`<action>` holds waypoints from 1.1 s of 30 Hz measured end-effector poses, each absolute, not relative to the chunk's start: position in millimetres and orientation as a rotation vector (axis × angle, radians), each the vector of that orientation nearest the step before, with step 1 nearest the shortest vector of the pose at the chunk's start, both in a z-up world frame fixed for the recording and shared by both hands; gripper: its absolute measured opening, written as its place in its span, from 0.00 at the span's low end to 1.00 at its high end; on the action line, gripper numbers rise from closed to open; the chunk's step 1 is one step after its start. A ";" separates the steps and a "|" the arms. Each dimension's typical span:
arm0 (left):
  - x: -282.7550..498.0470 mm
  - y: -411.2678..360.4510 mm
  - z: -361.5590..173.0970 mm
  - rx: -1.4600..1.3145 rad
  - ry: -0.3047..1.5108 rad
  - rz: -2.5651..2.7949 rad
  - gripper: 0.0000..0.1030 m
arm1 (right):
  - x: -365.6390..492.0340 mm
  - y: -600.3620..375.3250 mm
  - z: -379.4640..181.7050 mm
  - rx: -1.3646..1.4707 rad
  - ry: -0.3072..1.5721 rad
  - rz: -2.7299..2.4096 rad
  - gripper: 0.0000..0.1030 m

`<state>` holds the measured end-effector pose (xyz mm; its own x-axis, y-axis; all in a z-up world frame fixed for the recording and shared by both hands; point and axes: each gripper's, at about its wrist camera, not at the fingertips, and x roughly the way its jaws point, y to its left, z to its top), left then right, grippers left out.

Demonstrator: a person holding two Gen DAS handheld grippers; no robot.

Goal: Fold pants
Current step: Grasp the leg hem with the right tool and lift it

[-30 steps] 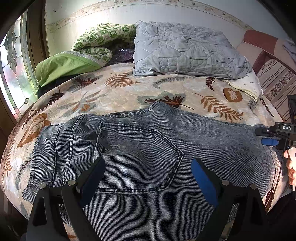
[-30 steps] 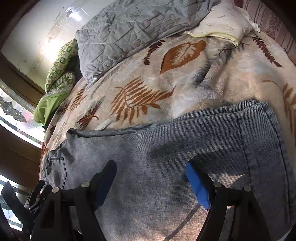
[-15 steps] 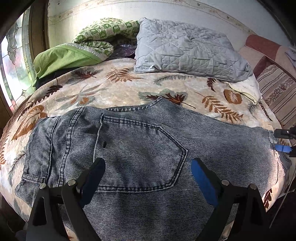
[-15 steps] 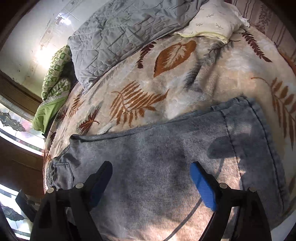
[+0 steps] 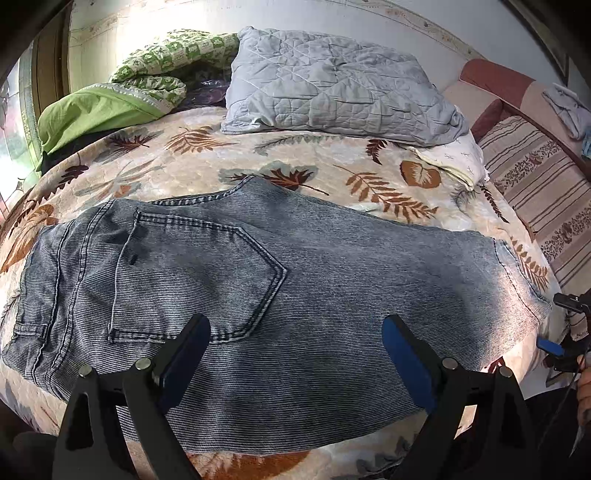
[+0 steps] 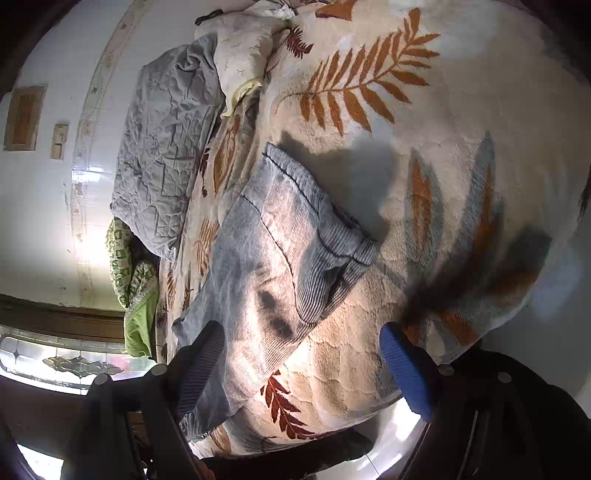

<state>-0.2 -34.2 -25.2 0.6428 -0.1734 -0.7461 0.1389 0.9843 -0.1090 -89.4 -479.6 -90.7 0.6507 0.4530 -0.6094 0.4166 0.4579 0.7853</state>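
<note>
Bedroom setting: a bed (image 5: 207, 162) covered by a cream blanket printed with rust and grey leaves takes up most of both views. White tiled wall (image 5: 332, 22) behind it, with a patterned border strip. At the head of the bed lie a grey quilted pillow (image 5: 332, 88), a green patterned quilt (image 5: 162, 62) bunched with a bright green cloth (image 5: 92, 110), and a small cream pillow (image 5: 458, 158) partly tucked under the grey one. A striped cushion (image 5: 539, 192) sits at the right edge of the left wrist view. Leaded window glass (image 6: 62, 362) shows low left in the right wrist view.

Pants (image 5: 258, 288) — grey-blue denim, already folded leg on leg — lie flat across the near part of the bed, back pocket up, waistband at the left, leg hems at the right.

Left gripper (image 5: 295, 354): fingers spread wide above the pants, nothing between them, not touching the cloth as far as can be seen.

Right gripper (image 6: 299, 362): jaws have just been opening and now stand wide apart; the view is rolled sideways. The hem end of the pants (image 6: 295, 236) lies ahead of and partly between the fingers, not pinched — the blue pad stands clear over bare blanket.

Hard to make out: near edge of the pants is hidden behind both gripper bodies; fisheye corners are black; a bit of the person's hand is cut off at the right edge of the left wrist view.
</note>
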 end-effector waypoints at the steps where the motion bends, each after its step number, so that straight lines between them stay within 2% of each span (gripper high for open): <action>1: -1.2 -36.6 -24.2 -0.040 0.854 -0.179 0.91 | -86.0 -483.1 -92.6 1.150 0.903 0.020 0.86; 6: -3.1 -45.1 -19.2 -0.044 0.851 -0.180 0.91 | -67.8 -490.3 -99.3 1.151 0.878 -0.012 0.85; 8: -2.0 -50.5 -18.6 -0.039 0.855 -0.182 0.91 | -66.4 -490.6 -96.5 1.129 0.862 -0.026 0.82; 12: 1.7 -66.9 -17.4 -0.020 0.854 -0.210 0.91 | -62.3 -492.0 -97.0 1.097 0.871 -0.080 0.66; 13: 2.8 -72.4 -17.7 -0.015 0.853 -0.220 0.91 | -61.9 -492.0 -97.1 1.092 0.875 -0.091 0.65; 25: 24.3 -146.6 -24.8 0.033 0.878 -0.306 0.91 | -63.9 -496.6 -100.1 1.124 0.873 -0.097 0.65; 29: 30.1 -163.8 -36.4 0.067 0.924 -0.310 0.91 | -60.6 -488.4 -96.3 1.026 0.914 -0.145 0.50; 31: 27.6 -165.2 -35.7 0.071 0.916 -0.312 0.91 | -61.4 -489.3 -97.7 1.009 0.926 -0.163 0.38; 33: 25.8 -164.6 -33.3 0.074 0.906 -0.303 0.91 | -62.1 -490.5 -99.4 1.005 0.934 -0.166 0.34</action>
<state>25.8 -164.6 -33.3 0.5777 -0.2277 -0.7839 0.2899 0.9549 -0.0637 -62.1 -490.5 -99.4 0.6172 0.2812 -0.7349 0.5172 0.5589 0.6482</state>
